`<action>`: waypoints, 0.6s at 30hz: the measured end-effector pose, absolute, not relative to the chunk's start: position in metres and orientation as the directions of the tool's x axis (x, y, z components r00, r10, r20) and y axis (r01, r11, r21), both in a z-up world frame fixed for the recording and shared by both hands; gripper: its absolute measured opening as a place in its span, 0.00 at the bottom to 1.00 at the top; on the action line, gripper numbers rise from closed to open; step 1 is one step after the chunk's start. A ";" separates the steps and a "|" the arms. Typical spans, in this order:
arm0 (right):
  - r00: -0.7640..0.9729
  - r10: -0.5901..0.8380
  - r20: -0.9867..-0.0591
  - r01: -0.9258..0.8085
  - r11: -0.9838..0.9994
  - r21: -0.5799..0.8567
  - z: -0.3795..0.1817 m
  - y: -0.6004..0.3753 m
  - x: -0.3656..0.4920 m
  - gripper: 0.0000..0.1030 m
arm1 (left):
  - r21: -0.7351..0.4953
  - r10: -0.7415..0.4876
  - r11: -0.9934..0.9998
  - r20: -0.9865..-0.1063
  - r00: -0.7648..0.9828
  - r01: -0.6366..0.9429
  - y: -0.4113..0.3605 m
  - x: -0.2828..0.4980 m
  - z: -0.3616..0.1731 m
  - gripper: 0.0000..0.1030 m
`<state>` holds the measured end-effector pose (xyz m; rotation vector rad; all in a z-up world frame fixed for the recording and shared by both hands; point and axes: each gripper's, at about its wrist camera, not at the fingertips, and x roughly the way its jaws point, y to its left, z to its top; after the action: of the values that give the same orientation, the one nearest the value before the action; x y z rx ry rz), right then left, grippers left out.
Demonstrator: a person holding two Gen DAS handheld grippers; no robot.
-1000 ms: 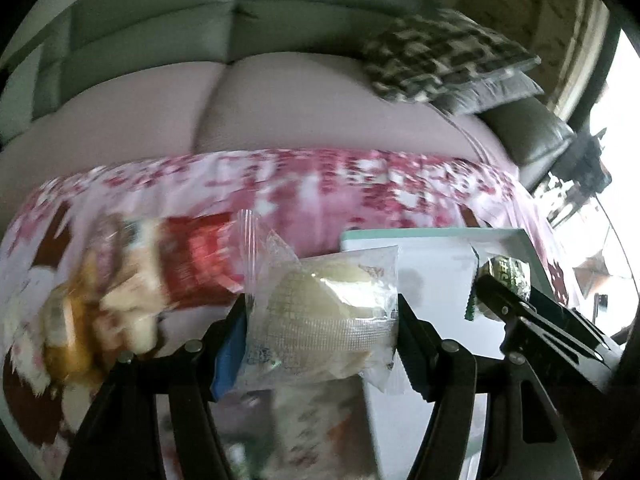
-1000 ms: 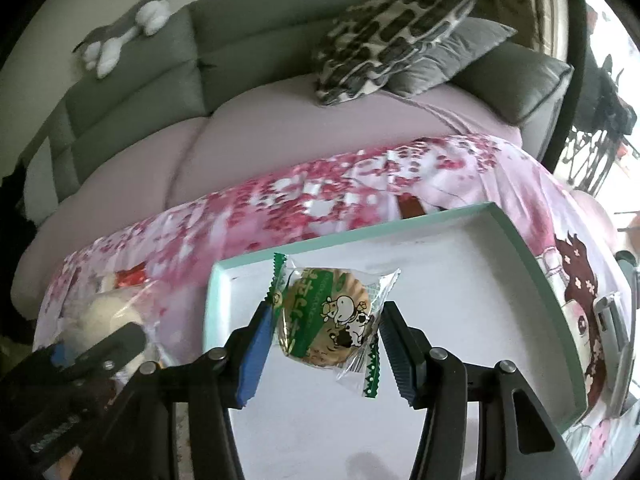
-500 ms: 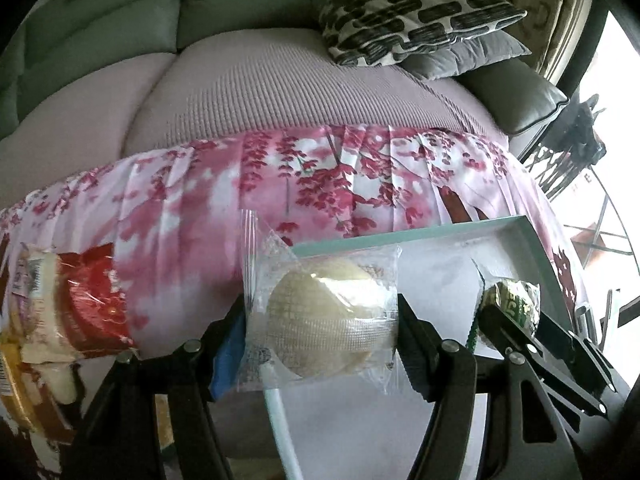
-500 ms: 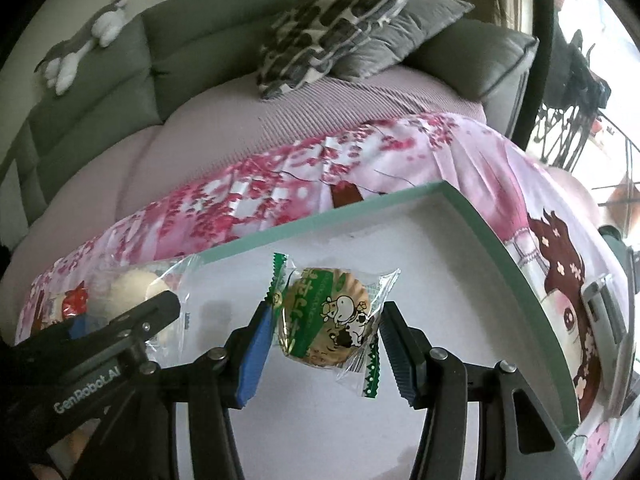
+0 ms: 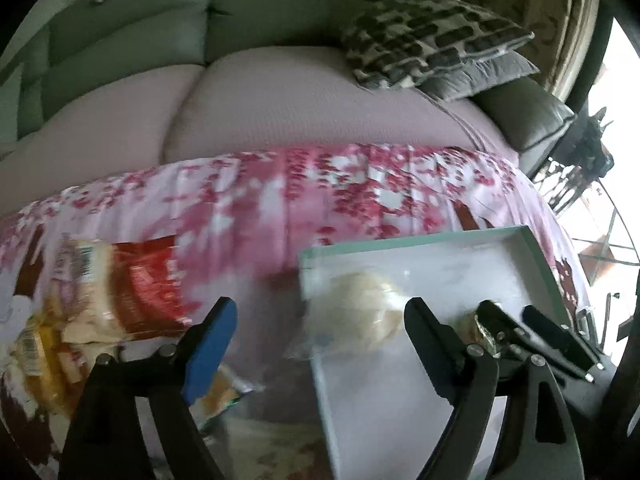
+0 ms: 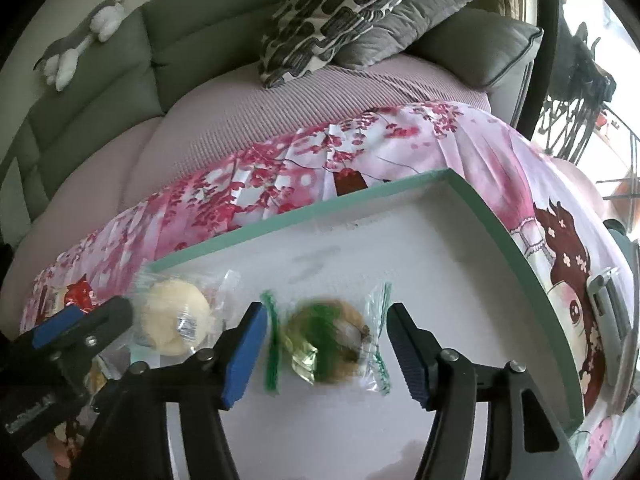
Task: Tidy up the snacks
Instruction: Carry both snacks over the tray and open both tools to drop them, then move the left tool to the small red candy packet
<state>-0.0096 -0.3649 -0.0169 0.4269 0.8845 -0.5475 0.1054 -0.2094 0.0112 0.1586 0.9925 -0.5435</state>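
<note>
Grey sofa [image 6: 192, 52] and blossom-print cloth [image 6: 400, 140] lie beyond my claws; the green-rimmed tray [image 6: 304, 218] spreads bare white floor ahead of my right claw [image 6: 326, 344] to its far rim. Both claws' jaws have just been opening and stand wide. The green-wrapped biscuit [image 6: 326, 340] lies loose between the right pads, and the pale bun [image 5: 360, 316] lies at the tray's near-left corner, nearer the right finger of my left claw [image 5: 320, 332].

- tray [image 6: 304, 222]: mint-green rim, white inside
- tablecloth [image 6: 400, 140]: pink with red cherry blossoms, cartoon girl at right
- wrapped bun [image 6: 174, 322]: pale cream, clear wrapper
- wrapped cookie [image 6: 328, 338]: brown, green-edged wrapper
- pillow [image 6: 336, 12]: cream with dark blotches
- sofa [image 6: 180, 52]: grey-green
- snack bag [image 5: 136, 296]: red
</note>
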 end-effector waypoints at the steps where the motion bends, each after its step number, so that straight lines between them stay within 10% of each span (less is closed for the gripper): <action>1: 0.513 -0.272 -0.814 0.605 0.787 0.118 -0.015 -0.363 -0.010 0.71 | -0.104 -0.347 0.866 -0.830 0.437 0.490 -0.202 0.105 0.013 0.84; 11: 0.549 -0.254 -0.796 0.565 0.815 0.129 0.006 -0.339 -0.018 0.98 | -0.049 -0.234 0.940 -0.815 0.530 0.338 -0.121 0.101 0.027 0.94; 18: 0.601 -0.176 -0.780 0.496 0.847 0.191 0.016 -0.306 -0.026 1.00 | -0.074 -0.195 0.971 -0.789 0.582 0.226 -0.060 0.089 0.035 0.94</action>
<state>-0.0263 -0.3062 0.0159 0.4147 0.8426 -0.4019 0.0889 -0.0601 0.0354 0.0356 0.9174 -0.2457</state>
